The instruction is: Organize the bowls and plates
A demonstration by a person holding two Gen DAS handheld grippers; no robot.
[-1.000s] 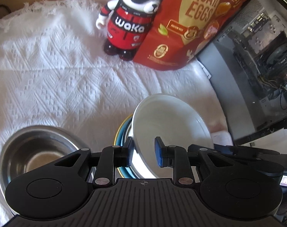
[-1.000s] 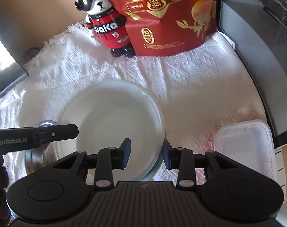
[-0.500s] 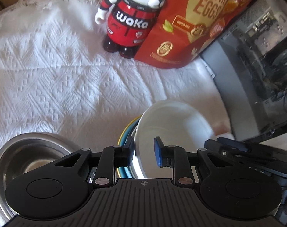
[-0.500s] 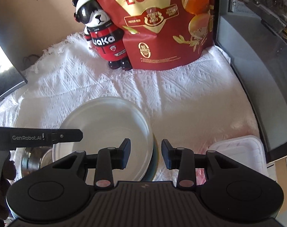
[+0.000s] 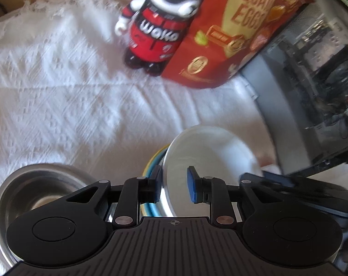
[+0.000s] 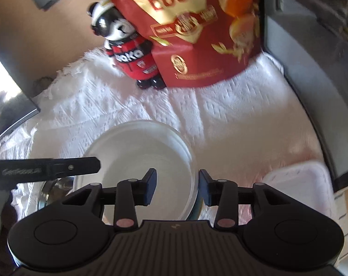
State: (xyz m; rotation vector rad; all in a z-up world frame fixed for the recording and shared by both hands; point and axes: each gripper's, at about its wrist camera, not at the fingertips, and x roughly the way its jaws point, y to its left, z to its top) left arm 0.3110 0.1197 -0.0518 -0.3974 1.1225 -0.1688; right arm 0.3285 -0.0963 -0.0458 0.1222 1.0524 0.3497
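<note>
A white woven cloth (image 5: 66,96) with a raised diamond pattern and a fringed far edge covers the surface. At its far side a black-and-white bear figure (image 5: 159,30) in a red suit stands upright, touching a red bag of quail eggs (image 5: 231,36) to its right. A computer case (image 5: 311,87) with a see-through side panel sits along the cloth's right edge. Nearer, a steel bowl (image 5: 36,191) rests on the cloth at left, beside a stack topped by a white plate (image 6: 139,161); a blue-and-yellow rim (image 5: 151,168) shows beneath it. A white plastic container (image 6: 298,184) lies at right, near the case.
</note>
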